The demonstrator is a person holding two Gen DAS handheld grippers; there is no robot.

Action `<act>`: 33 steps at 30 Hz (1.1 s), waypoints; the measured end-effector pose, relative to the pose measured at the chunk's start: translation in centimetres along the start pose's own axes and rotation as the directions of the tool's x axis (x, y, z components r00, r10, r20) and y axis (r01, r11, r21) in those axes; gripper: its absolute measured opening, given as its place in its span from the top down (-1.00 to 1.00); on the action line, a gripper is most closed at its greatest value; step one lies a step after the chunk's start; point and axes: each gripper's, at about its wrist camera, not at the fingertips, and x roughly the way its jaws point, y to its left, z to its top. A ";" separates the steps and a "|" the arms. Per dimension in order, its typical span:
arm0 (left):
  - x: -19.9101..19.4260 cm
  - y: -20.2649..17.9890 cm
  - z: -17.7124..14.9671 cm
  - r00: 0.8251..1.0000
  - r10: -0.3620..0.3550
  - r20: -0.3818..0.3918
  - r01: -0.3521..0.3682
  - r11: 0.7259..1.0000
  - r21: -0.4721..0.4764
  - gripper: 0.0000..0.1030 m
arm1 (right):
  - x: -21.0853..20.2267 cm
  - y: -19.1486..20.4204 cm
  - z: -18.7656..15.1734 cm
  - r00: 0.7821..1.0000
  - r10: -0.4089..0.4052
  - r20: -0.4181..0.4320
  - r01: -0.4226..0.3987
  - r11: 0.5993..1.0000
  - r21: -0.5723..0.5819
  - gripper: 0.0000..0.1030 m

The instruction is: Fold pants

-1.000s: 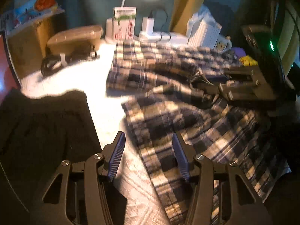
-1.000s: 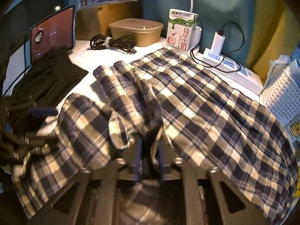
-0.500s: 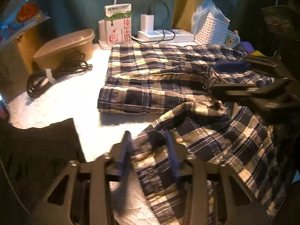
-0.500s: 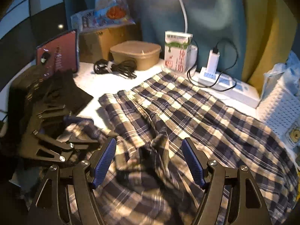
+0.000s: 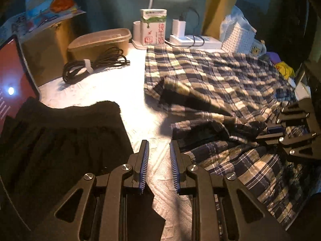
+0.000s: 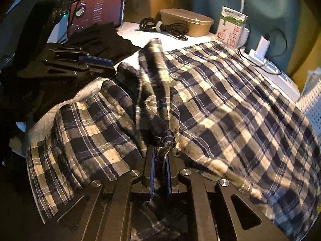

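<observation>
The blue and cream plaid pants [image 5: 216, 84] lie rumpled over the right half of the white table; they fill the right wrist view [image 6: 220, 92]. My right gripper [image 6: 159, 156] is shut on a bunched fold of the plaid pants at their near edge; it shows at the right in the left wrist view [image 5: 289, 132]. My left gripper [image 5: 158, 150] is open by a narrow gap and empty, over bare table just left of the pants' edge. It shows at the left in the right wrist view [image 6: 96, 64].
A black garment [image 5: 60, 140] lies on the left. At the back stand a tablet [image 6: 96, 14], a coiled black cable [image 5: 92, 64], a brown lidded container [image 5: 100, 42], a milk carton [image 5: 153, 27], a power strip with charger [image 5: 190, 39] and a white basket [image 5: 238, 38].
My right gripper opened half a second ago and has now shut on a fold of the pants. My left gripper let go of the plaid cloth and moved left off the pants.
</observation>
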 end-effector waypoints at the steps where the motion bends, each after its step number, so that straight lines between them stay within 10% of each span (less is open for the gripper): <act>1: -0.3 0.0 0.3 1.000 -0.011 0.014 0.011 1.000 0.002 0.59 | -0.2 -0.2 -0.1 1.000 0.004 0.007 -0.004 1.000 0.021 0.82; 4: -1.1 -0.6 1.7 0.998 -0.031 0.061 0.029 0.999 0.034 0.28 | -1.3 -0.7 -0.3 0.998 0.028 0.051 -0.031 0.997 0.069 0.69; 6: -1.1 -1.0 2.9 0.995 -0.046 0.091 0.041 0.998 0.052 -0.34 | -2.1 -1.0 -0.5 0.997 0.034 0.076 -0.040 0.995 0.089 0.26; 8: -0.1 -0.8 4.4 0.992 -0.054 0.117 0.050 0.998 0.037 -0.51 | -3.5 -1.5 -0.9 0.993 0.013 0.114 -0.026 0.994 0.110 -0.44; 15: 5.3 0.2 5.9 0.992 -0.122 0.015 0.122 0.991 -0.050 -0.47 | -9.9 -6.8 -4.2 0.956 -0.217 0.195 0.155 0.944 0.292 -0.46; 19: 5.9 -1.1 4.3 0.997 -0.074 -0.039 0.074 0.997 0.019 -0.04 | -12.8 -11.4 -8.2 0.919 -0.362 0.156 0.267 0.863 0.428 -0.45; 25: 4.4 -1.6 3.0 0.995 -0.028 -0.094 0.032 0.999 0.041 0.02 | -15.1 -20.4 -13.7 0.867 -0.498 0.017 0.407 0.728 0.551 -0.34; 33: 2.1 -1.5 3.5 0.997 -0.010 -0.076 0.011 1.000 0.009 0.02 | -13.4 -28.1 -12.8 0.895 -0.446 -0.003 0.366 0.730 0.577 -0.25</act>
